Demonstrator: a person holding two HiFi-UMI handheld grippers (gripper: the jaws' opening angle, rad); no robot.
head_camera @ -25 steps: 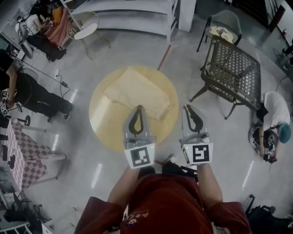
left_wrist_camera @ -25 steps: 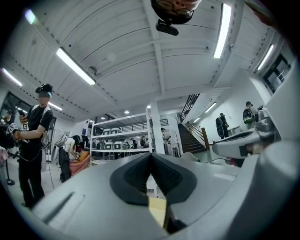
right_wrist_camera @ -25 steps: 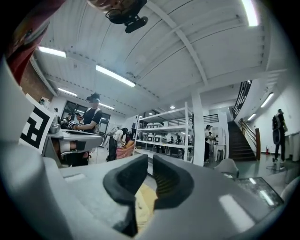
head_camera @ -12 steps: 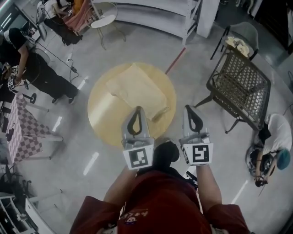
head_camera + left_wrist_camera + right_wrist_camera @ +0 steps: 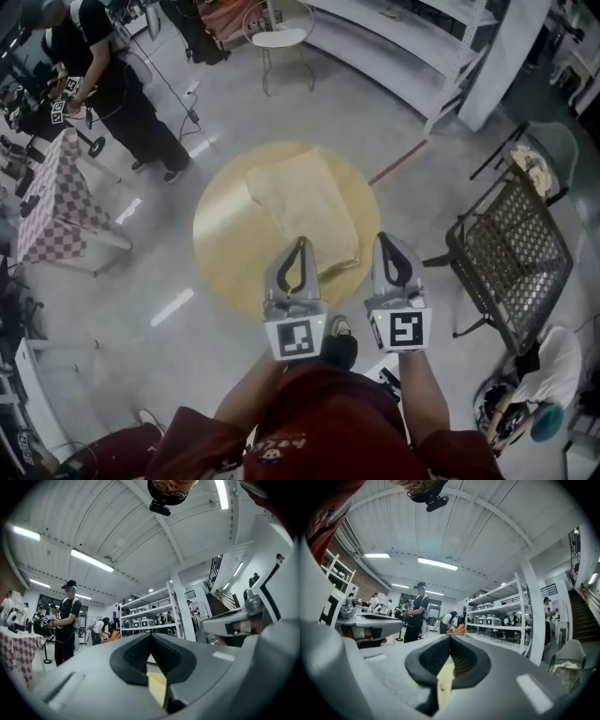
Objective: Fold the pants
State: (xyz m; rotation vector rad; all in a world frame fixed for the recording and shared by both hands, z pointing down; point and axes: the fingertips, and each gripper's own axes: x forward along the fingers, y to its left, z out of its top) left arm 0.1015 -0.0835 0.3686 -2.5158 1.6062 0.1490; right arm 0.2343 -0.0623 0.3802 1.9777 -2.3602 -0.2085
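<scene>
Meeting at their tips, the jaws of the left gripper (image 5: pixel 301 242) are closed with nothing between them, and the jaws of the right gripper (image 5: pixel 383 237) just beside it are closed and empty too. Both gripper views look out level across the room, over the closed jaws, towards white shelving (image 5: pixel 501 613) and people standing by it. In the head view the two grippers sit side by side at the near edge of a round yellow surface (image 5: pixel 220 248), held out from a person in a red shirt (image 5: pixel 328 417). The pants (image 5: pixel 305 206) lie on that surface as a long beige folded strip, running from far left to near right, its near end just by the left gripper's tip; I cannot tell whether they touch. To the right stands a dark mesh chair (image 5: pixel 516 248), well apart from the surface. To the left is a small table with a checked cloth (image 5: pixel 52 211), and beyond it a person in black (image 5: pixel 117 84) stands on the grey floor (image 5: pixel 159 309).
</scene>
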